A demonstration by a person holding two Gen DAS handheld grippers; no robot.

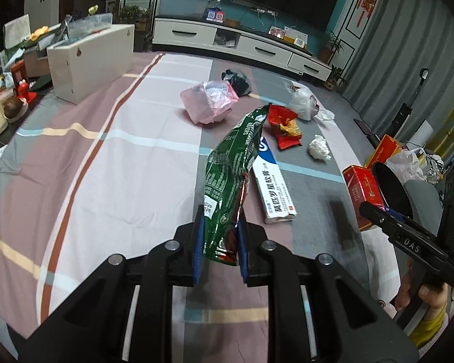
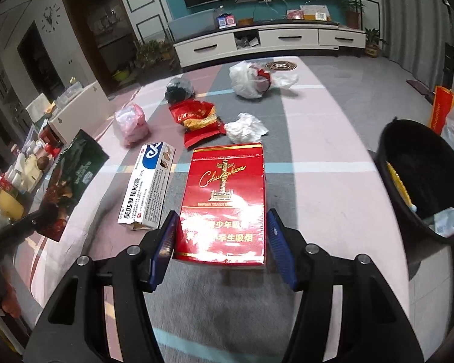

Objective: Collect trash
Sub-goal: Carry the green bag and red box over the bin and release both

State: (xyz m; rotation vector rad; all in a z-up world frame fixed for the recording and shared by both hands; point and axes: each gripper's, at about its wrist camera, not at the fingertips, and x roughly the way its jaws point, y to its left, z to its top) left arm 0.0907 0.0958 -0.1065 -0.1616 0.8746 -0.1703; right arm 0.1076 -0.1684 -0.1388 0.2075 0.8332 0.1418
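Green snack bag pinched at its lower edge by the nearly closed left gripper, lifted over the striped cloth; red carton reading "Chunghwa" held between the half-open right gripper's blue pads. Best carry both level to the black bin at right, releasing only above its mouth. White-blue box bears Chinese print.

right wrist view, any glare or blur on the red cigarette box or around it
Right wrist view: pale glare washes out the lower print on the glossy red cigarette box; the green snack bag at left is motion-smeared. Left wrist view: that bag looks sharp, edges fisheye-bent.
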